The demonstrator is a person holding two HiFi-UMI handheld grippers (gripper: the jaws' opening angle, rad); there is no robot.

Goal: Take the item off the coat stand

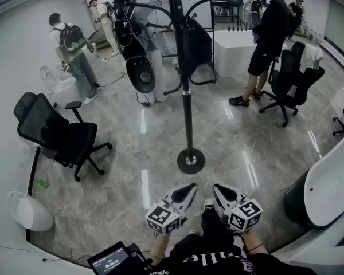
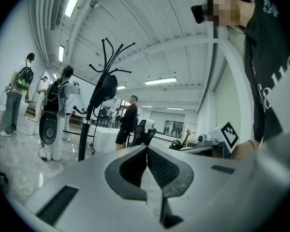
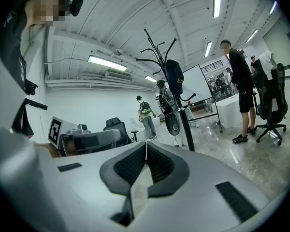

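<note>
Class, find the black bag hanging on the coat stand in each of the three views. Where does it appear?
Head view: the black bag hangs top centre, just right of the coat stand pole.
Left gripper view: upper left of centre.
Right gripper view: above centre, slightly right.
Shared landmark: the coat stand pole.

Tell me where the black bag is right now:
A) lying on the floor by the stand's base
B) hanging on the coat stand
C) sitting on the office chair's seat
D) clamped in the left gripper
B: the black bag hangs from an arm high on the coat stand, while the left gripper and right gripper are shut and empty, short of the stand.
</note>
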